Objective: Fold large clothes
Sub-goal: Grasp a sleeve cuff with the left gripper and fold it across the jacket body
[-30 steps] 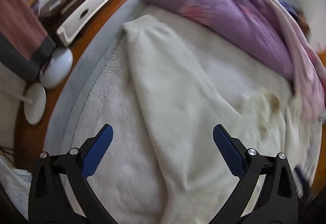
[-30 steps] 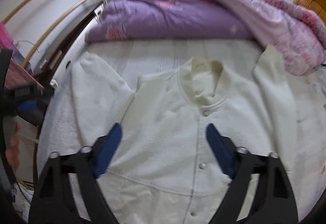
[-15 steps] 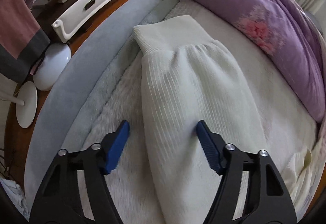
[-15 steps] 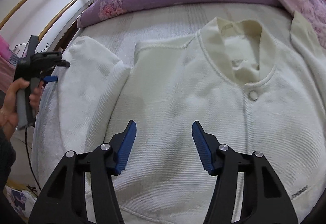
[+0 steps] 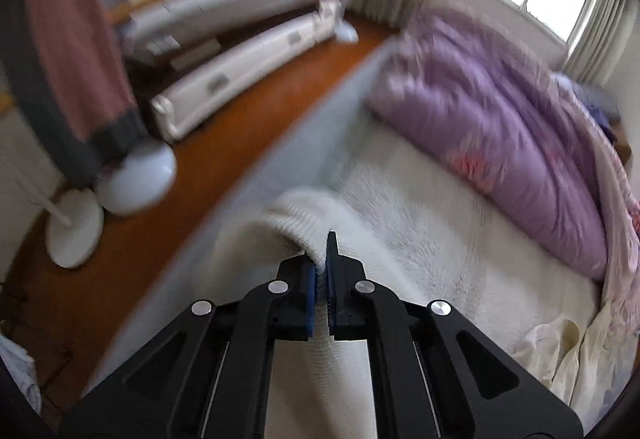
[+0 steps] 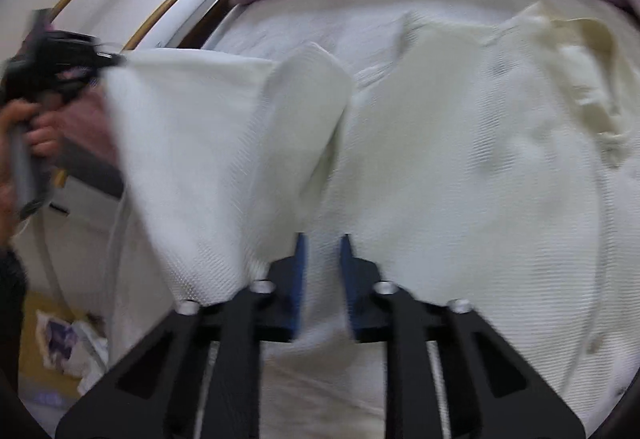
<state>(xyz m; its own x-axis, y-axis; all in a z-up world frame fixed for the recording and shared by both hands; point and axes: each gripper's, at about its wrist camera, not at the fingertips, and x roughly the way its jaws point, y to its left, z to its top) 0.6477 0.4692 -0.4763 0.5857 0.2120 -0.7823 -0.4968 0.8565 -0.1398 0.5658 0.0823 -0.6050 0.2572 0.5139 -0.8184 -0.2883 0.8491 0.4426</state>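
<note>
In your left wrist view, the left gripper (image 5: 323, 271) has its blue-padded jaws pressed together on the ribbed cuff of the cream knit sleeve (image 5: 298, 217), which bunches up just ahead of the pads. The sleeve sits at the near side of the white fluffy bedcover (image 5: 448, 251), close to the grey edge of the mattress, with the crumpled purple quilt (image 5: 500, 127) heaped well beyond it. Only a wrinkled corner of the rest of the garment shows at the lower right. The whole view is smeared by motion, so the white drawer unit (image 5: 240, 79) and the round white lamp base (image 5: 74, 229) on the wooden floor are soft shapes only.

In your right wrist view, the right gripper (image 6: 322, 279) is closing, with the fabric of the large cream button-front jacket (image 6: 460, 167) running between its blue pads at about where sleeve meets body; a narrow gap is left, and blur keeps me from saying whether the pads already bite. The jacket lies face up across the bed, collar toward the upper right. Off to the left, your hand (image 6: 40, 127) carries the other tool with the sleeve's end stretched out and raised off the bed.

I judge the fold to be at its very start: one sleeve is gripped and lifted, but nothing is laid over yet. The other sleeve, the hem and any body folds remain. The far sleeve and the hem are cut off from both views.
</note>
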